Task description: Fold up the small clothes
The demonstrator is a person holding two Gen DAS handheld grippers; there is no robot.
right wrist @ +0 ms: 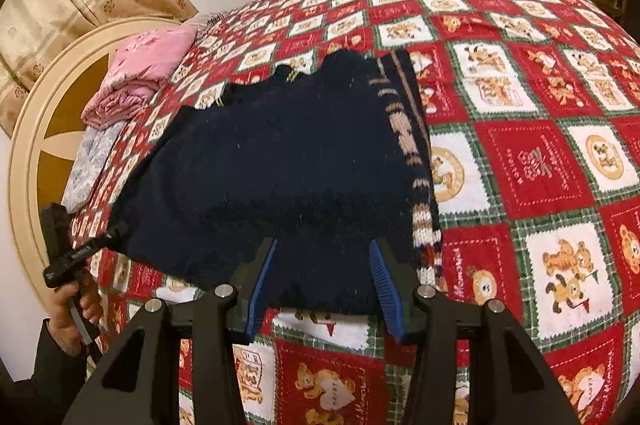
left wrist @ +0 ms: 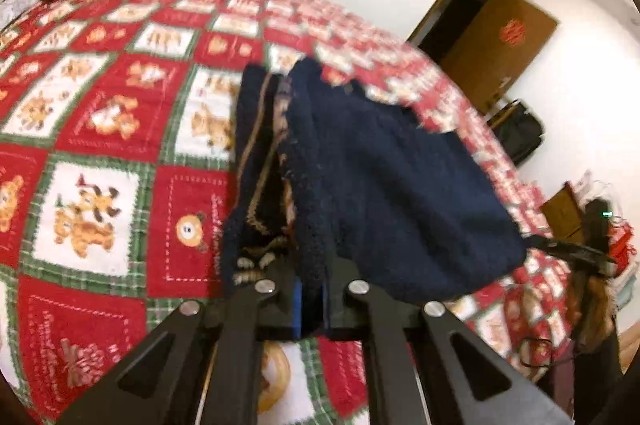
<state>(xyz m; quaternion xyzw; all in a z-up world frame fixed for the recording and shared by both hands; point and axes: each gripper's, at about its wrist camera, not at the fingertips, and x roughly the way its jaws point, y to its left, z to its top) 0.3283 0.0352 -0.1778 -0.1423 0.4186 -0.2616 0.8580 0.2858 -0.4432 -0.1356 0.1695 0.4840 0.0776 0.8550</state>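
A navy knitted sweater (right wrist: 280, 161) with a beige and white patterned band (right wrist: 404, 129) lies on the bed. In the left wrist view the sweater (left wrist: 392, 185) is folded over itself and one edge runs up into my left gripper (left wrist: 310, 277), whose jaws are shut on that cloth. From the right wrist view, the left gripper (right wrist: 114, 231) pinches the sweater's left corner, with a hand (right wrist: 72, 305) on its handle. My right gripper (right wrist: 324, 269) is open over the near hem. Its blue pads (right wrist: 262, 285) stand apart with navy cloth lying between them, not pressed.
A red, white and green patchwork bedspread (right wrist: 520, 165) with bear pictures covers the bed. Folded pink bedding (right wrist: 140, 73) and a pale floral pillow (right wrist: 88, 165) sit by the round headboard (right wrist: 36, 129). A brown door (left wrist: 496, 45) and a dark bag (left wrist: 520, 133) stand beyond the bed.
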